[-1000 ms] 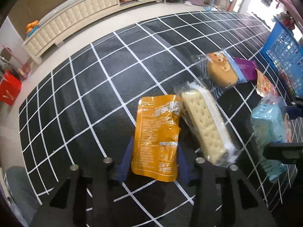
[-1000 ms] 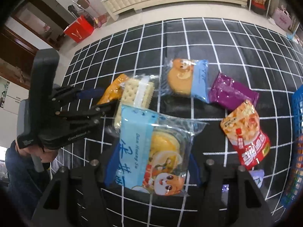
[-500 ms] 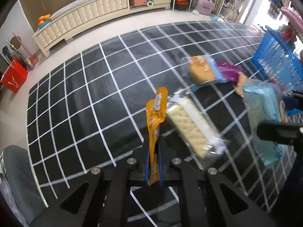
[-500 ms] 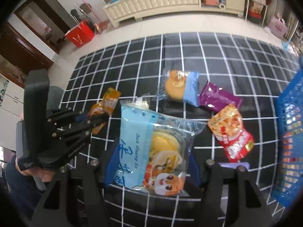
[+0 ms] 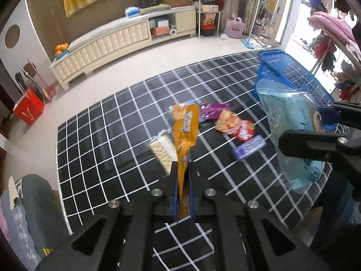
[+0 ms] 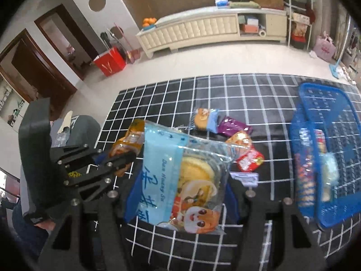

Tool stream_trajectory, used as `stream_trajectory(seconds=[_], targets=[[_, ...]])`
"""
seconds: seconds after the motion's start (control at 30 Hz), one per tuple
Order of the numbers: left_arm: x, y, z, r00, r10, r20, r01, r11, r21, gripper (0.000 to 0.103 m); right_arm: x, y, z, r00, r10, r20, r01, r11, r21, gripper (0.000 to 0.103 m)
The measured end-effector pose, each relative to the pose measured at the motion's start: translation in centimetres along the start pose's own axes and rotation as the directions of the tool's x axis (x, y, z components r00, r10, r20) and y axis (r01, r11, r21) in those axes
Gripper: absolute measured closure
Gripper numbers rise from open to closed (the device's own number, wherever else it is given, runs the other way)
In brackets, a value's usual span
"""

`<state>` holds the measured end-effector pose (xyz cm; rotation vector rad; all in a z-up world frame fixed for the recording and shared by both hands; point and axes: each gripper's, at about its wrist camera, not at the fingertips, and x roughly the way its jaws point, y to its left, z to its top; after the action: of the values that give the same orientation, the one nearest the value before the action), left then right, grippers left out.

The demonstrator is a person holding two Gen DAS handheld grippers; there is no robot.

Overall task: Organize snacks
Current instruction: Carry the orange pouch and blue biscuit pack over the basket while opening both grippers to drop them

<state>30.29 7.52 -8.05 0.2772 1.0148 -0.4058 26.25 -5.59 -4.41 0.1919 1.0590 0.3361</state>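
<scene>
My left gripper (image 5: 182, 174) is shut on an orange snack pouch (image 5: 186, 133), held edge-up above the black checked mat (image 5: 94, 135). My right gripper (image 6: 180, 194) is shut on a light blue cake packet (image 6: 180, 171), also lifted; the packet shows at the right of the left wrist view (image 5: 291, 122). The left gripper (image 6: 121, 158) and its pouch (image 6: 130, 140) show at the left of the right wrist view. A blue basket (image 6: 352, 180) with several snacks inside stands at the right. A cracker pack (image 5: 161, 151) lies on the mat.
On the mat lie a bun packet (image 6: 205, 119), a purple packet (image 6: 232, 125), a red-orange packet (image 6: 244, 151) and a small violet packet (image 5: 249, 146). A cream cabinet (image 6: 203, 29) stands across the tiled floor, a red box (image 6: 109, 62) to its left.
Both grippers have risen well above the mat with their packets. The views now look further across the room, and the blue basket has come into fuller view.
</scene>
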Motion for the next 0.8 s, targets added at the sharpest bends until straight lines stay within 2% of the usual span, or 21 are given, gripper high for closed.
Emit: stream_trajectory(seconds=[0.2, 0.37, 0.5, 0.67, 0.8], targets=[[-4.3, -5.0, 1.3, 0.998, -0.003, 0.057, 0.001, 0.999, 0.034, 0.097, -5.2, -2.7, -1.5, 0.998, -0.020, 0.067, 0.020, 1.000, 0.006, 0.036], [-6.2, -9.5, 3.0, 0.995, -0.012, 0.099, 0.004, 0.996, 0.086, 0.097, -9.2, -5.9, -2.3, 0.990, -0.046, 0.130, 0.043, 0.999, 0.027, 0.036], [-7.0, -13.4, 4.4, 0.992, 0.000, 0.124, -0.016, 0.991, 0.135, 0.097, -11.8, -8.2, -2.6, 0.984, -0.066, 0.168, 0.059, 0.997, 0.050, 0.036], [-7.2, -17.1, 6.3, 0.989, -0.038, 0.143, 0.013, 0.985, 0.170, 0.097, -14.0, -11.8, -3.0, 0.976, -0.096, 0.194, 0.080, 0.993, 0.088, 0.036], [-6.4, -19.9, 8.0, 0.990, -0.059, 0.129, 0.034, 0.982, 0.188, 0.097, -15.1, -14.1, -3.1, 0.973, -0.110, 0.204, 0.089, 0.990, 0.109, 0.036]])
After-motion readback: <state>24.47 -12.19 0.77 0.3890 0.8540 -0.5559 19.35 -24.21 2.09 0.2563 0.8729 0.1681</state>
